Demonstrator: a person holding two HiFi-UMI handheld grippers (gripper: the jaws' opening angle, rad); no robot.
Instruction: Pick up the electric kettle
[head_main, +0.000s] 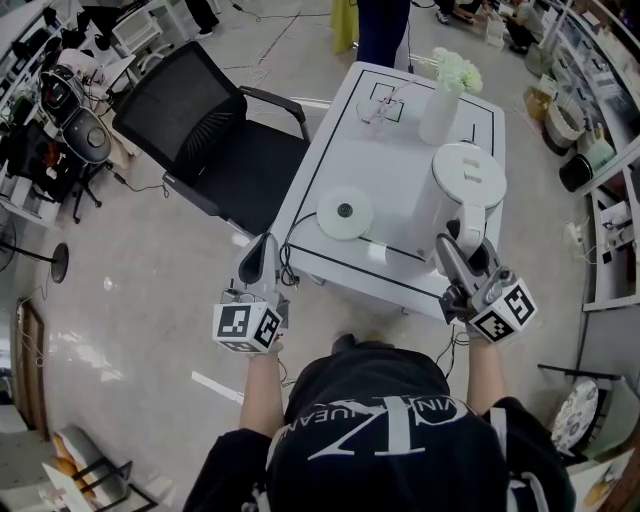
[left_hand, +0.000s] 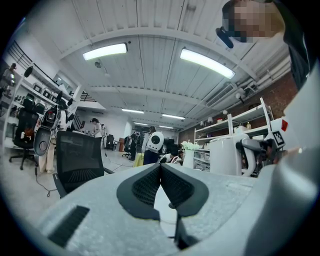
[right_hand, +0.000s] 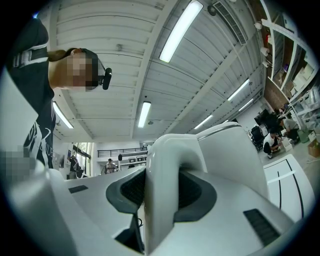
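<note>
Bright, even light from ceiling strip lamps (left_hand: 105, 50); fisheye warp, dark corners

kettle (head_main: 462, 190) on table (head_main: 390, 160), base (head_main: 345, 213) left, vase (head_main: 438, 115) behind

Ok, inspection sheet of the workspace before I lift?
Surface: white table with black marked lines.
Job's things: electric kettle near the right edge, off its round base lying to its left.
Clutter: vase of flowers at the far side.
Grippers: right gripper shut on the kettle's handle; left gripper shut, empty, beside the near-left corner.
Cables: cable loops over the near-left edge.
Surroundings: black office chair left; shelves right.
</note>
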